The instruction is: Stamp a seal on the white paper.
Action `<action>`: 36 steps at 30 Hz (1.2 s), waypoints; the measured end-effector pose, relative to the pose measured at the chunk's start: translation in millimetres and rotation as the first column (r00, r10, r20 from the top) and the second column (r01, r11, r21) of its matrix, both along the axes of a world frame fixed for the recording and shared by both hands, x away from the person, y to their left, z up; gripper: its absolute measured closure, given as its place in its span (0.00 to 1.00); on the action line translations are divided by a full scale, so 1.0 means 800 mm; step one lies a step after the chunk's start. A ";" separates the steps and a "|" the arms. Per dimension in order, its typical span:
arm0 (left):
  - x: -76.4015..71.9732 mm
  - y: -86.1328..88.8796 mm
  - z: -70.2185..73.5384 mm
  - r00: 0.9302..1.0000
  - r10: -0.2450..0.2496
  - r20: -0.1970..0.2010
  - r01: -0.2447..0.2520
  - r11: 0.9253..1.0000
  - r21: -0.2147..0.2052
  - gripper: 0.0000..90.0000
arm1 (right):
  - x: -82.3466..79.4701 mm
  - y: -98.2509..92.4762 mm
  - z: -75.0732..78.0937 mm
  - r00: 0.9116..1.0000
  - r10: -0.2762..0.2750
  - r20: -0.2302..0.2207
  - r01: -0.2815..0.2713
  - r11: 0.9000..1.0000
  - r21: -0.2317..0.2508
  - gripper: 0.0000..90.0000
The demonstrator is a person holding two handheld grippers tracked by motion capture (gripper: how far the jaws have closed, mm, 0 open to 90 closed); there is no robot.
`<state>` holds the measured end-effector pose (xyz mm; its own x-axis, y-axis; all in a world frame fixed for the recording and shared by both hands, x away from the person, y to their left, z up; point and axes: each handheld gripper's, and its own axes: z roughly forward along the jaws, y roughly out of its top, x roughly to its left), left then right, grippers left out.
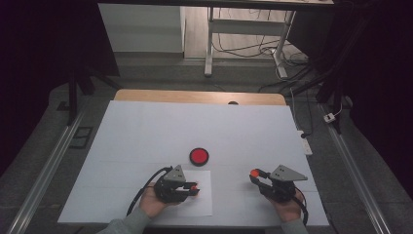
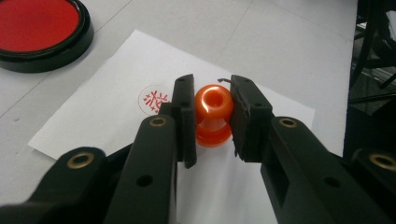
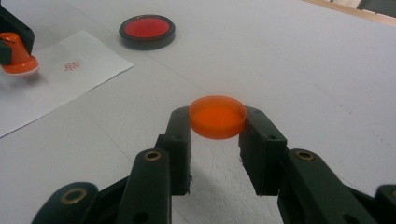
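Two tongs are at work on our worktop (image 1: 146, 126). Our left tongs (image 2: 212, 119) pinch an orange stamp (image 2: 213, 114) by its waist, holding it over the white paper sheet (image 2: 261, 112), with a red stamp print (image 2: 155, 99) just beside their tips. Our right tongs (image 3: 217, 122) clamp the stamp's round orange cap (image 3: 217, 116) above the worktop. The red ink pad (image 1: 198, 156) lies beyond the left tongs.

Orange stamp (image 2: 213, 115) above stamped paper (image 2: 116, 121), orange cap (image 3: 217, 116) held apart
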<state>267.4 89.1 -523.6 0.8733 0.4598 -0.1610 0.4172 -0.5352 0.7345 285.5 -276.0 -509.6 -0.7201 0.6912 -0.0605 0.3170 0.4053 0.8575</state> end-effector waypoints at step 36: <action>-0.007 -0.006 -0.010 0.997 0.007 0.080 -0.013 0.998 0.068 0.81 | 0.000 -0.001 0.000 1.000 0.001 0.003 -0.001 1.000 0.005 0.72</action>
<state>261.8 84.4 -531.3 0.8773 0.4762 -0.0597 0.3649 -0.5810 0.7275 285.8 -276.8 -509.6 -0.7204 0.6911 -0.0591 0.3145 0.4014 0.8602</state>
